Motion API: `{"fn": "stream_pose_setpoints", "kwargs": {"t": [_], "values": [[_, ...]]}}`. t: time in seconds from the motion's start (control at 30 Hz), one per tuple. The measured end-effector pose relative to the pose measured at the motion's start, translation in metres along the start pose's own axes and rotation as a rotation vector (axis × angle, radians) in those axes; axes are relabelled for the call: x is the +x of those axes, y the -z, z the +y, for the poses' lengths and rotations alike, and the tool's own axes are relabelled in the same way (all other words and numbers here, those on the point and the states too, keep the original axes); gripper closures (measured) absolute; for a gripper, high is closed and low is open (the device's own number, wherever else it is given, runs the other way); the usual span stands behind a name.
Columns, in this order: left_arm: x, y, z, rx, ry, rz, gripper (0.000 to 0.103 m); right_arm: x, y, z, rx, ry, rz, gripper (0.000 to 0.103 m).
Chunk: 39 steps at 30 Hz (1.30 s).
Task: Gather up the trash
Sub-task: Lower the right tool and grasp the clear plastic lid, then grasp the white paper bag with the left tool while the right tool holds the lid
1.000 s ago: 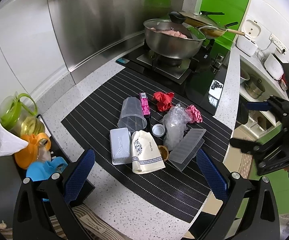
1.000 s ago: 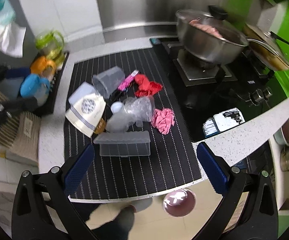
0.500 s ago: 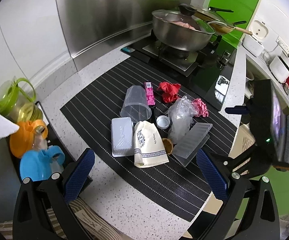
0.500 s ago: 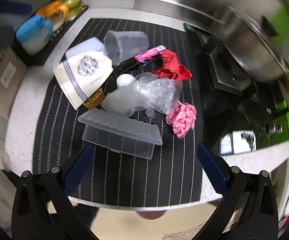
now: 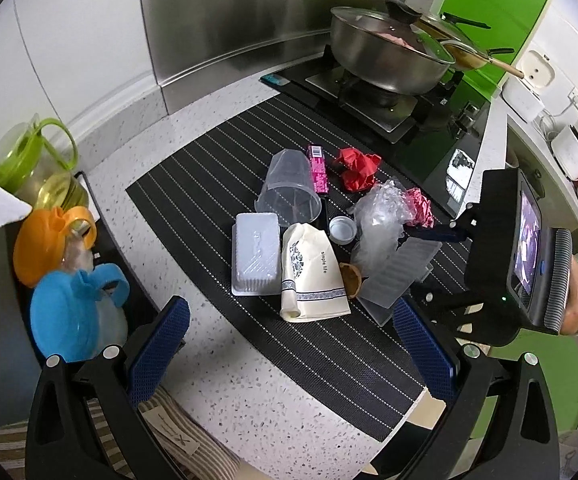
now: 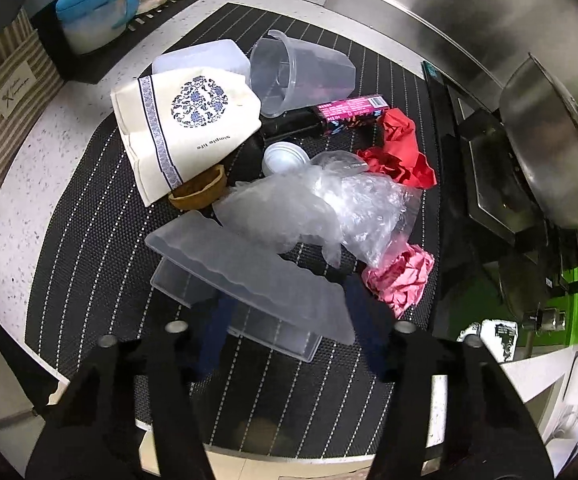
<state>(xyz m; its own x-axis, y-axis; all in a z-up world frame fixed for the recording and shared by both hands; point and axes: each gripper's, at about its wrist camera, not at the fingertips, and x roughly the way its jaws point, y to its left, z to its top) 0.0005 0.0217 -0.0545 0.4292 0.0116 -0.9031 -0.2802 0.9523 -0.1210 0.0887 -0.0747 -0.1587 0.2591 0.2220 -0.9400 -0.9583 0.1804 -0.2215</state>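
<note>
Fingers spread on right gripper (image 6: 289, 320) straddling frosted tray (image 6: 249, 276), left gripper (image 5: 289, 340) spread above mat (image 5: 209, 184).

Speckled countertop (image 5: 217, 392) under a black striped mat (image 5: 193, 184) strewn with trash

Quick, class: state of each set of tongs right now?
Left tongs: open, holding nothing.
Right tongs: open, straddling the frosted plastic lidded box, not gripping.
</note>
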Motion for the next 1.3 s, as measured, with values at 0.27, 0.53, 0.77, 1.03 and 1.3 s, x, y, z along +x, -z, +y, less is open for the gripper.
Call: {"fn": "stream_pose_setpoints", "kwargs": {"t": [0.27, 0.53, 0.77, 1.03, 1.3], "values": [[0.003, 0.001, 0.001, -0.011, 0.003, 0.007, 0.006, -0.004, 0.002, -0.01, 0.004, 0.003, -0.023, 0.082], [0.003, -0.001, -0.001, -0.003, 0.011, 0.004, 0.006, -0.015, 0.006, -0.017, 0.033, 0.01, -0.051, 0.096], [0.004, -0.001, -0.003, 0.003, 0.011, 0.004, 0.006, -0.036, 0.008, -0.018, 0.092, -0.015, -0.087, 0.096], [0.013, -0.004, -0.004, 0.008, -0.001, 0.022, 0.006, -0.065, 0.017, -0.029, 0.257, -0.057, -0.103, 0.096], [0.053, -0.001, 0.01, -0.041, -0.024, 0.094, 0.006, -0.076, 0.026, -0.034, 0.321, -0.059, -0.121, 0.096]]}}
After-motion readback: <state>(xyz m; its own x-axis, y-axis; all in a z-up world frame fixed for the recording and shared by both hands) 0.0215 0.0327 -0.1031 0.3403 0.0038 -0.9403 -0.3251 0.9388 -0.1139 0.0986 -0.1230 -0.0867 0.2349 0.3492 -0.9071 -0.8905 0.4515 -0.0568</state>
